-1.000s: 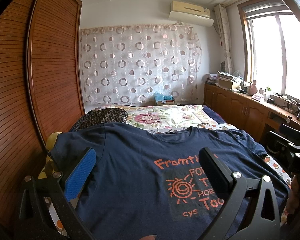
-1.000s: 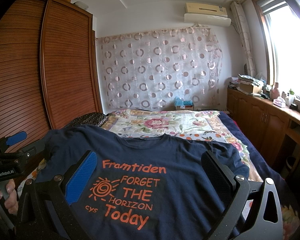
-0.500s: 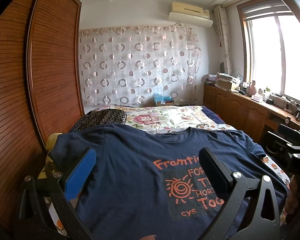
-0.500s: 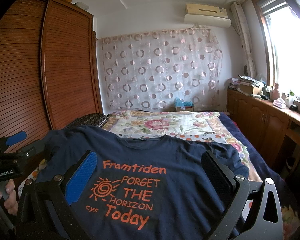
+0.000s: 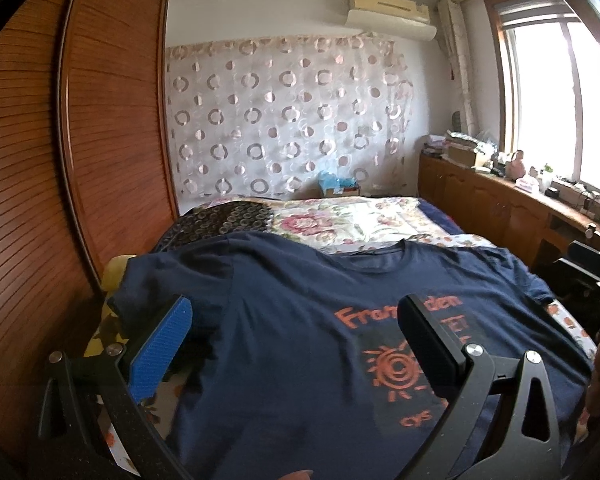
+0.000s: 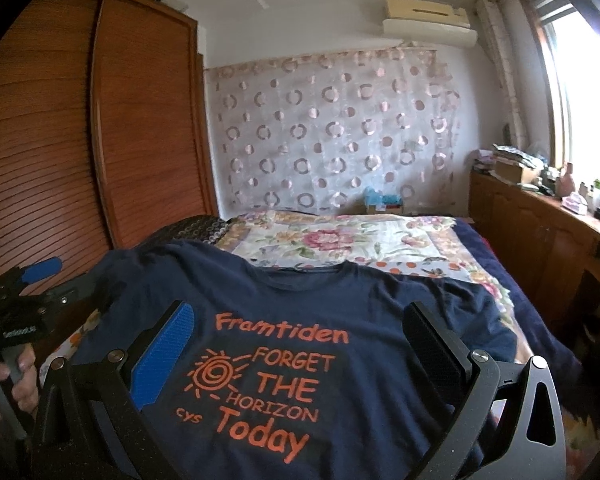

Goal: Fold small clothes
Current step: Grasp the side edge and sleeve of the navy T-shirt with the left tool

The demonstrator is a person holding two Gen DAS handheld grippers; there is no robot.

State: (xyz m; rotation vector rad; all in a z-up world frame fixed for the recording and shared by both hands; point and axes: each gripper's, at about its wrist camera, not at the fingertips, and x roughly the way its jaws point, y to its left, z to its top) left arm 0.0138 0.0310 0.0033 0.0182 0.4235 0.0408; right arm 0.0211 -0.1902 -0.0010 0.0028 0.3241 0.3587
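The navy T-shirt [image 6: 340,320] was found spread flat, unfolded; left gripper [image 5: 296,344] and right gripper [image 6: 300,344] were held spread, empty. A sleeve pinch was judged next.

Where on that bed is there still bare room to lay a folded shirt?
The far half of the floral bedspread is free, between the navy T-shirt collar and the circle-patterned curtain. The near half is covered by the spread shirt. A dark patterned cloth fills the far left corner by the wardrobe; the window counter is cluttered.
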